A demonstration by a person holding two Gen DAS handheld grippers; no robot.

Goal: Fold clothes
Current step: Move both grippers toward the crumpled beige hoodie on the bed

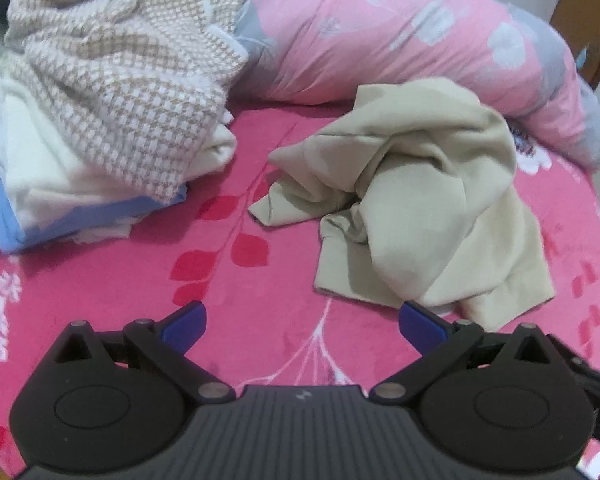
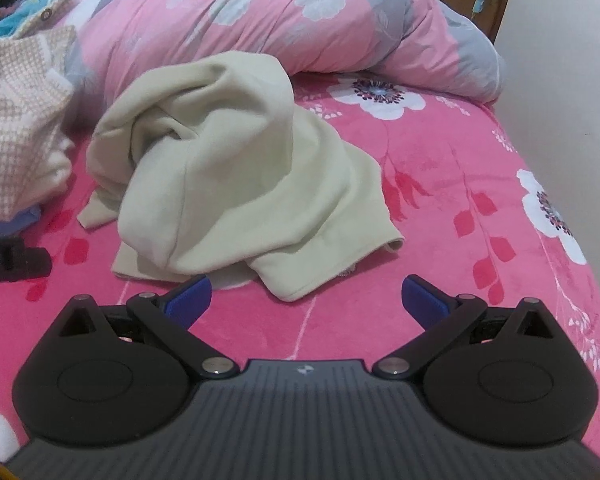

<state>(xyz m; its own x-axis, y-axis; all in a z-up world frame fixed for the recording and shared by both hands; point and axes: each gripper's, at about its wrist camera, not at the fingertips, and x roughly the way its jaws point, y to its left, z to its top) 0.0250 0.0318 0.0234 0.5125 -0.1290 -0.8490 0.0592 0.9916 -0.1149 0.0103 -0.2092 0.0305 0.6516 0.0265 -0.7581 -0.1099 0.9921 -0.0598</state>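
A crumpled beige garment lies in a heap on the pink flowered bedsheet. In the right wrist view the same beige garment fills the centre, its hem nearest the fingers. My left gripper hovers open just short of the garment's near edge, nothing between its blue fingertips. Just as wide open and empty, my right gripper hangs in front of the garment's lower hem.
A pile of clothes topped by a beige-and-white houndstooth knit sits at the left. A rolled pink floral duvet lies behind. A black strap lies at the left of the right wrist view. The bed's edge and a wall are on the right.
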